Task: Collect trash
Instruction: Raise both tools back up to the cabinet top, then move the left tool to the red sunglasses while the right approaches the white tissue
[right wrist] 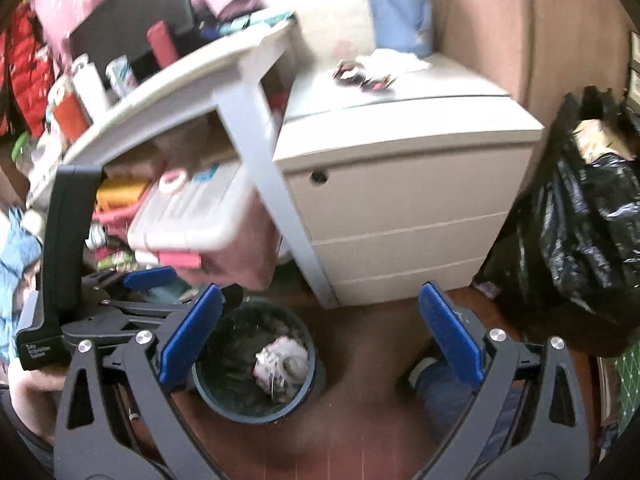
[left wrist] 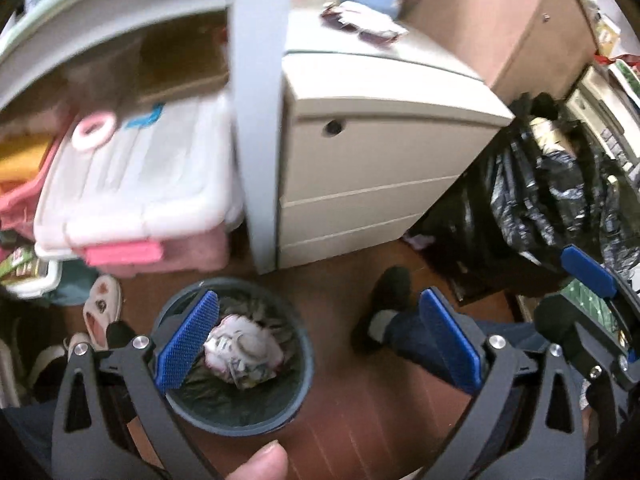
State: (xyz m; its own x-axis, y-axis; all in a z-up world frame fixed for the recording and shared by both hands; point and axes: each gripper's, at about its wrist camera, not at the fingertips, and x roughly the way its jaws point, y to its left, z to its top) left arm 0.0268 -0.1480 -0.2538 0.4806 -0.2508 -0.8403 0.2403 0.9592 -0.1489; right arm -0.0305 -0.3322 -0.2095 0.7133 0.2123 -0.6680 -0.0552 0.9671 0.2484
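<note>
A round dark waste bin (left wrist: 308, 364) stands on the wooden floor; crumpled white and pink trash (left wrist: 242, 350) lies inside it. It also shows in the right wrist view (right wrist: 312, 376), with the trash (right wrist: 282, 362) in it. My left gripper (left wrist: 318, 344) is open and empty above the bin. My right gripper (right wrist: 320, 338) is open and empty, up and to the right of the bin; it shows at the left wrist view's right edge (left wrist: 588, 272). More wrappers and white paper (left wrist: 362, 24) lie on top of the white drawer cabinet (left wrist: 384, 184), also seen in the right wrist view (right wrist: 368, 74).
A grey table leg (left wrist: 256, 128) stands left of the cabinet. A pink and white storage box (left wrist: 132, 192) sits under the table. A full black trash bag (left wrist: 552, 196) stands right of the cabinet. A person's foot (left wrist: 384, 304) is on the floor. Slippers (left wrist: 102, 308) lie at the left.
</note>
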